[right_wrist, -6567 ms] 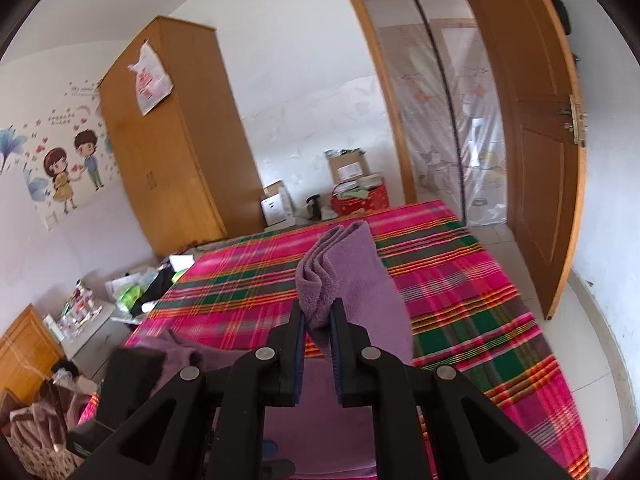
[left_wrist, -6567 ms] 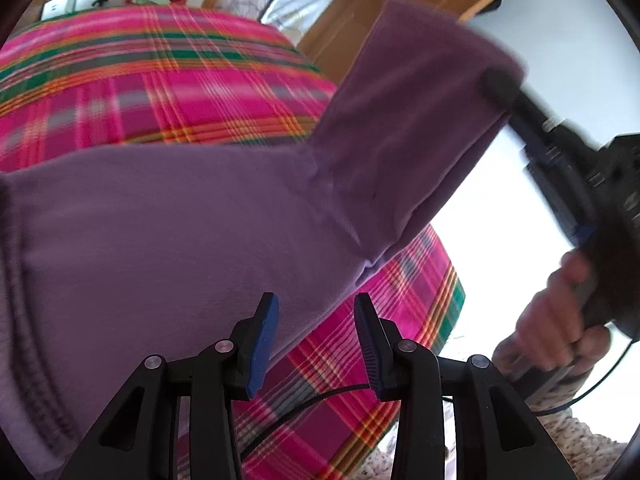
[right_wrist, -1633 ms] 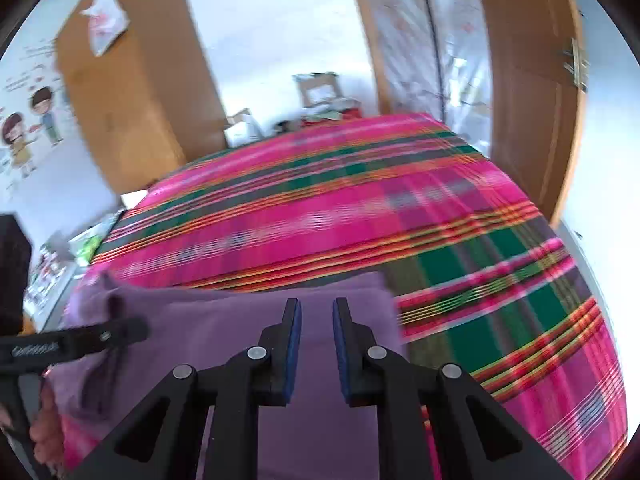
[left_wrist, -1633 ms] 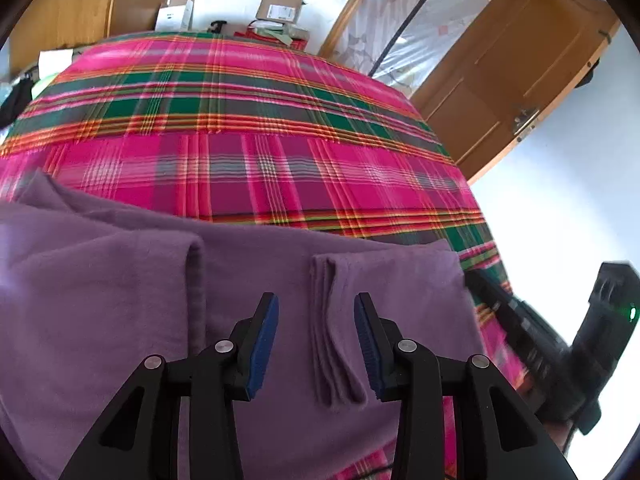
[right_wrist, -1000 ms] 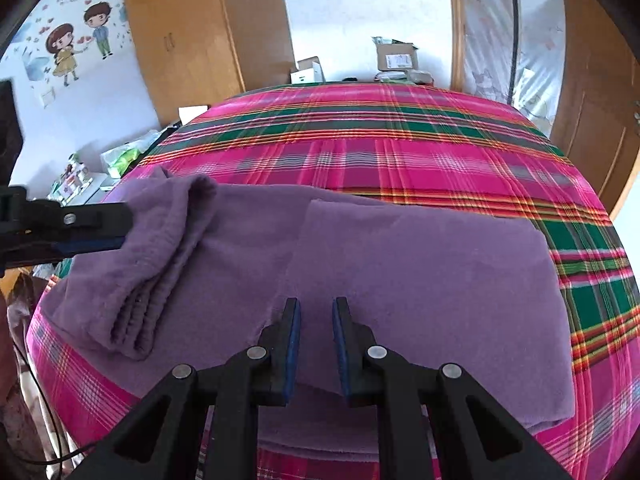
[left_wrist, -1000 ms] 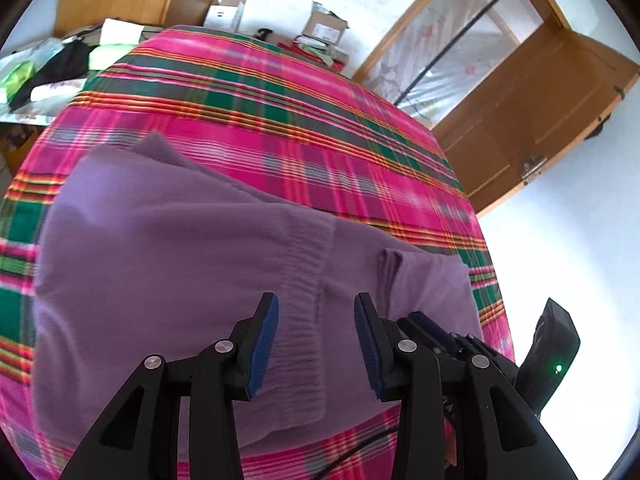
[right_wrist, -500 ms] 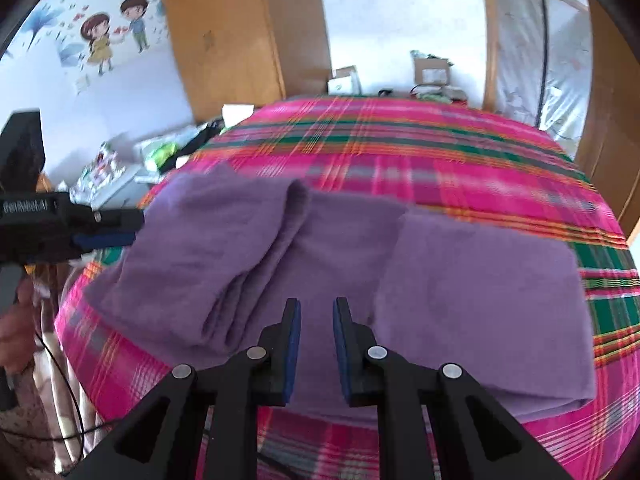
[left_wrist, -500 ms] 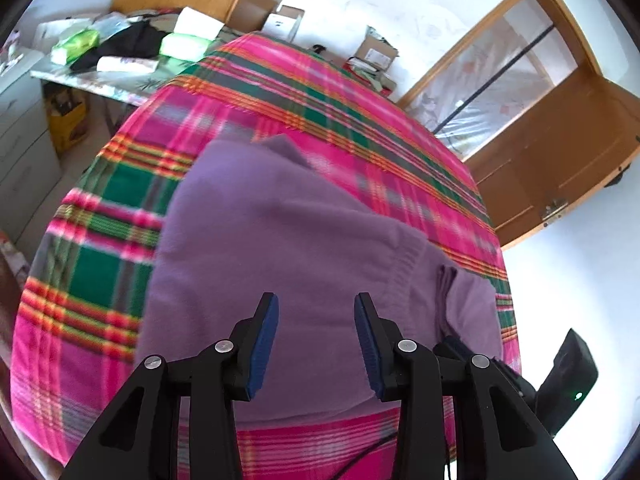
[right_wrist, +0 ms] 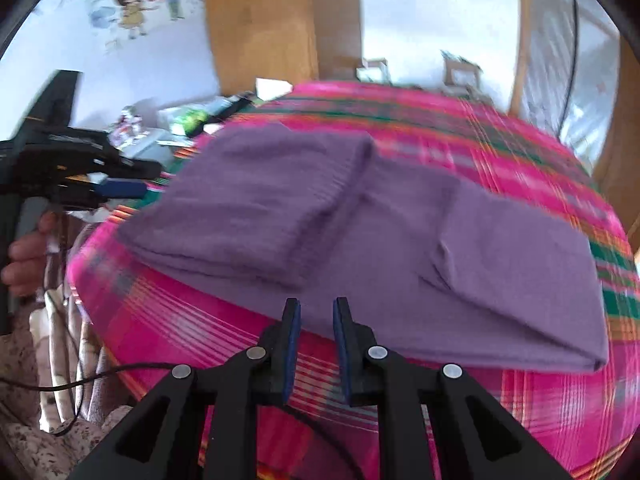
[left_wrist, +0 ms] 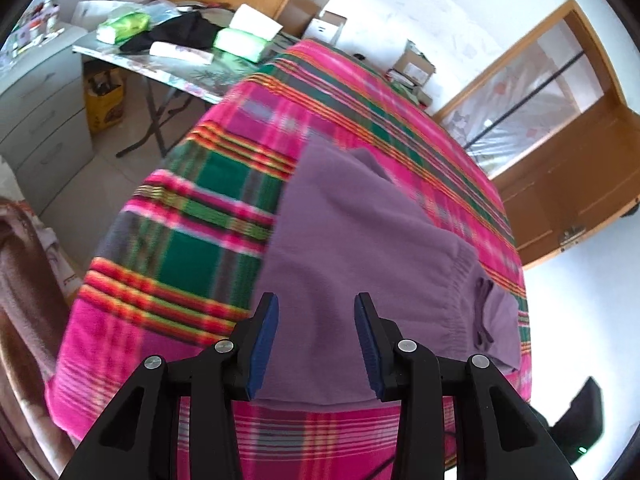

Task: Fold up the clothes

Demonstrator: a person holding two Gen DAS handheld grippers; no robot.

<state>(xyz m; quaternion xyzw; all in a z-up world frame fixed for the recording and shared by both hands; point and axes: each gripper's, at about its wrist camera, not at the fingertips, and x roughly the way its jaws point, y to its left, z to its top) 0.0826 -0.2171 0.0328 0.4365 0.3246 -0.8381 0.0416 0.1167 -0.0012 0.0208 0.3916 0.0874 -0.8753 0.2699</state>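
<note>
A: What is seen at the far left of the left wrist view?

B: A grey drawer unit [left_wrist: 44, 100] is seen, and beside it a folding counter [left_wrist: 180, 76] on which green packets [left_wrist: 240, 42], a black cloth [left_wrist: 180, 32] and white boxes are laid. What the drawers contain cannot be told.

A: And toward the middle?

B: A bed [left_wrist: 192, 240] is covered by a plaid spread of pink, green and orange stripes. On it, near the front edge, the purple garment [left_wrist: 360, 248] is laid flat. It is soft and fleecy, with a ribbed band along its right part.

A: How is the left tool held?

B: The left tool [left_wrist: 316, 336] is held above the garment's near edge with its blue-padded jaws spread wide; nothing is gripped between them.

A: What is shown from the right wrist?

B: At the left edge the left tool [right_wrist: 120, 180] is seen again, held in a hand [right_wrist: 24, 256], apart from the cloth. The garment [right_wrist: 360, 232] is seen in layers: a thick folded stack on the left, a flatter folded panel on the right, with rounded corners.

A: And the right tool?

B: The right tool [right_wrist: 316, 340] is held over the bed's front edge [right_wrist: 200, 340], just short of the garment. Its jaws are parted by a narrow gap and nothing is pinched.

A: Anything further right?

B: A wooden door [left_wrist: 580, 184] is seen, and cardboard boxes [left_wrist: 414, 64] are stacked against the far wall; their contents cannot be made out.
</note>
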